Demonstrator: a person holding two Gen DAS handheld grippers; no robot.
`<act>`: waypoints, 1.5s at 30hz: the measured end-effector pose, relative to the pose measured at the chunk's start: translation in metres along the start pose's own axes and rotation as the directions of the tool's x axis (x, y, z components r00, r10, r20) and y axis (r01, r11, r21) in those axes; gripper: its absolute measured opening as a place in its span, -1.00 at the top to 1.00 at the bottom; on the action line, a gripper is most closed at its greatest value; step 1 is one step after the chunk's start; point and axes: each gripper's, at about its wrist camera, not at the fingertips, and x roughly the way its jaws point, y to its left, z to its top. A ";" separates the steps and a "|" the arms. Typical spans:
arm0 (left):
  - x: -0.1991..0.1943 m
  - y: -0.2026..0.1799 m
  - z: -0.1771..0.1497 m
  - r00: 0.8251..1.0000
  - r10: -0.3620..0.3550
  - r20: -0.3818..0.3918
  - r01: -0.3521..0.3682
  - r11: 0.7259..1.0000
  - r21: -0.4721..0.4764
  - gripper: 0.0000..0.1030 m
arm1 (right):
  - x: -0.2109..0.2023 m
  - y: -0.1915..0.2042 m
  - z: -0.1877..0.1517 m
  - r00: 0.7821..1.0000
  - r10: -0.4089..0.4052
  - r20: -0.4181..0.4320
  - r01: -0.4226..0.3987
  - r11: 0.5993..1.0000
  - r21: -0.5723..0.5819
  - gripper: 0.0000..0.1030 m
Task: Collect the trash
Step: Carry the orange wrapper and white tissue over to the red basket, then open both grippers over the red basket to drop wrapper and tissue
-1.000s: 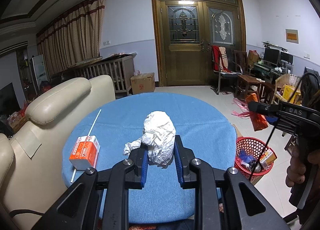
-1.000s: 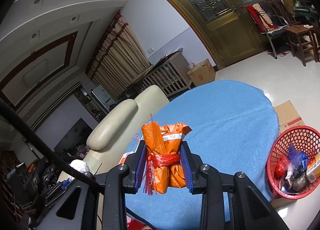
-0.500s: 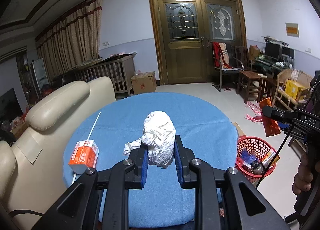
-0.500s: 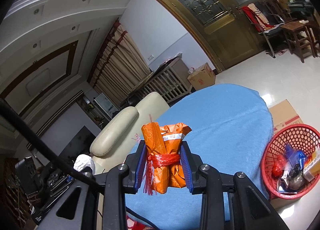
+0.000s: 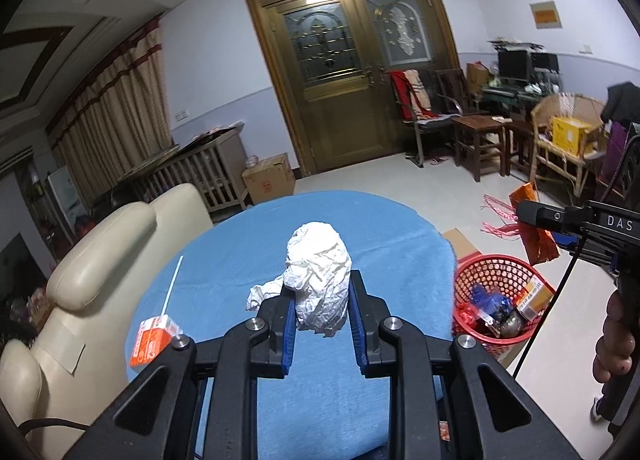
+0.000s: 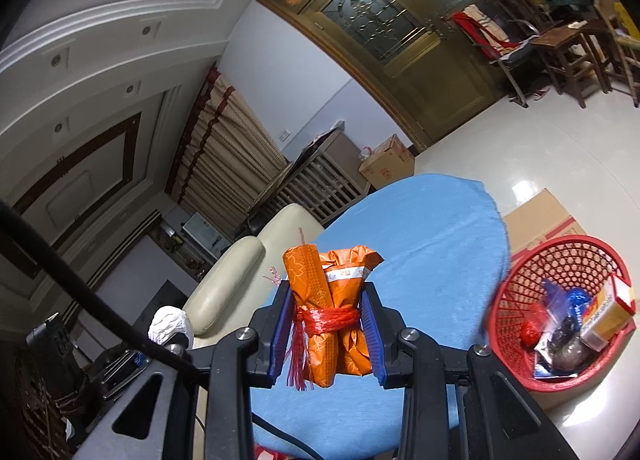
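Orange carton [image 5: 152, 342] lower corner hidden behind left tool arm; basket [image 6: 560, 260] contents unreadable.

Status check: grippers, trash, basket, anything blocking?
Left gripper shut on crumpled white paper. Right gripper shut on orange wrapper bundle. Red mesh basket right of table, partly filled. Orange carton on blue tablecloth.

The left tongs [image 5: 322, 310] are clamped, both blue pads pressed against a crumpled white paper wad [image 5: 317, 280] held upright between them. The right tongs [image 6: 328, 330] grip an orange wrapped bundle [image 6: 329, 308], tilted leftward.
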 end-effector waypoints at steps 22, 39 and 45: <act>0.027 -0.112 0.027 0.991 -0.122 -0.056 0.131 0.967 0.216 0.51 | -0.064 -0.091 0.010 0.995 -0.076 0.066 0.063 0.982 0.177 0.31; 0.091 -0.182 0.027 0.967 -0.185 -0.175 0.233 0.921 0.311 0.51 | -0.090 -0.175 -0.001 0.988 -0.133 0.080 0.094 0.921 0.377 0.31; 0.129 -0.201 0.032 0.917 -0.284 -0.281 0.354 0.904 0.242 0.49 | -0.087 -0.201 -0.005 0.985 -0.160 0.068 0.115 0.894 0.433 0.31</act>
